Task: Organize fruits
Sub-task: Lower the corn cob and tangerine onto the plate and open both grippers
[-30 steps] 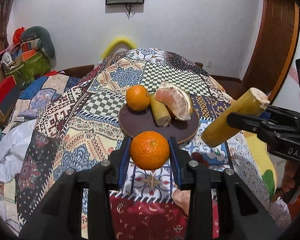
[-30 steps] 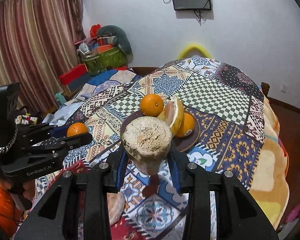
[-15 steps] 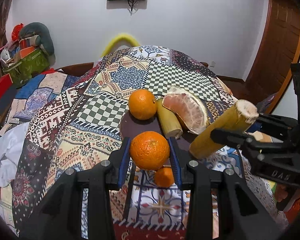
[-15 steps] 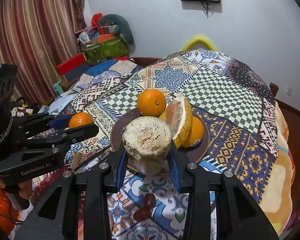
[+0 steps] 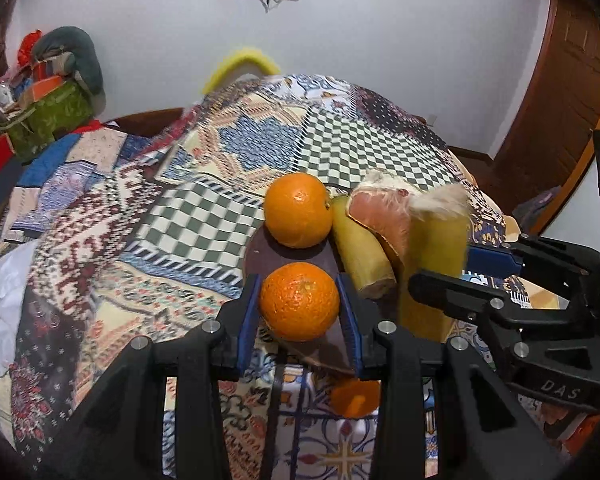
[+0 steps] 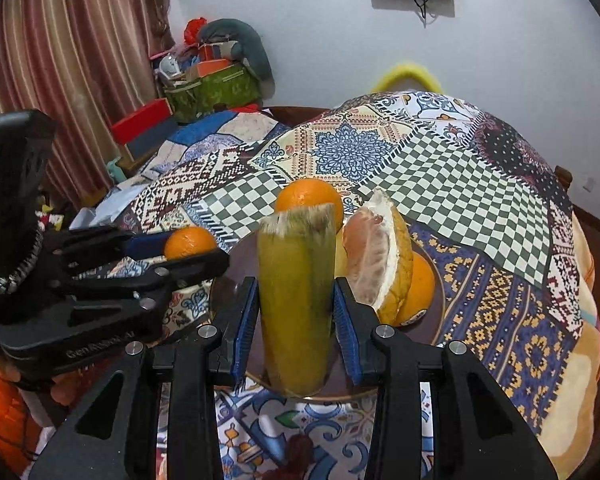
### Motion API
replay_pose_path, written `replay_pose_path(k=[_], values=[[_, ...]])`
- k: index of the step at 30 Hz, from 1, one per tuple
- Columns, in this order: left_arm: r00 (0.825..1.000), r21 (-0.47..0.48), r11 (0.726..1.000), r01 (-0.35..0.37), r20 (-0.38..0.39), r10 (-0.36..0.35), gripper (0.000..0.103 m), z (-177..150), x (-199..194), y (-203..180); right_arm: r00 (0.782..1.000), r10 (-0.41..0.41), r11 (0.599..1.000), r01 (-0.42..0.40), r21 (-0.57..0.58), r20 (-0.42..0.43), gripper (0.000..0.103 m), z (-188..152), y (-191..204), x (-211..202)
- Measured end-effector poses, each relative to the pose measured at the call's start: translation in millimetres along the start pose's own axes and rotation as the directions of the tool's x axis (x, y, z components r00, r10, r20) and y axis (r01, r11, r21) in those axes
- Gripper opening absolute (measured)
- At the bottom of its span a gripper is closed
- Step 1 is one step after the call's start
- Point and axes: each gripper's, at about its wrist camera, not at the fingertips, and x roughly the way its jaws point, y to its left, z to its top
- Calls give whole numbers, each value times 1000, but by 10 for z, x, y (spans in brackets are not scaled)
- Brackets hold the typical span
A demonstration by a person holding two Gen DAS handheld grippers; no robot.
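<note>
A dark brown plate on the patchwork cloth bears an orange, a yellow banana piece and a peeled pomelo wedge. My left gripper is shut on a second orange, which hangs over the plate's near left edge. My right gripper is shut on a thick yellow-green banana piece standing nearly upright over the plate's front rim. In the right wrist view a third orange shows behind the wedge. Each gripper appears in the other's view: right gripper, left gripper.
A small orange lies on the cloth below my left gripper. Dark red fruit lies on the cloth near the front. Boxes and bags pile up at the back left by a curtain; a wooden door stands right.
Both grippers have moved forward and down, closer to the plate, each keeping its fruit. The held banana piece now stands more upright above the plate's front rim.
</note>
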Motion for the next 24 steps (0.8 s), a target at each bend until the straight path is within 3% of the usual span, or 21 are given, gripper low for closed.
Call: replay_pose_path(k=[2,12,16,19,24], values=[[999,-3,999,36,-32,-36,37,25,115,-10,1000,7,1000,-7,7,5,35,1,-18,-9],[995,20,998,-62,-79,63,41,56,314,-37,1000,-20,999,20,-29,13,36,-90,19,-150],[992,9,995,-95,-78,95,43,35,239,28,1000,-23,999,23,-22,19,37,-145,7,-232],[995,-12,997,-75,-65,75,51,-1,127,63,999,-25,1000,26,-14,25,39,-160,-5,-298],[996,6,996,-86,-31,86,52,-52,-115,-11,998,-48,999,48,-6,29,40,-208,4,-427]])
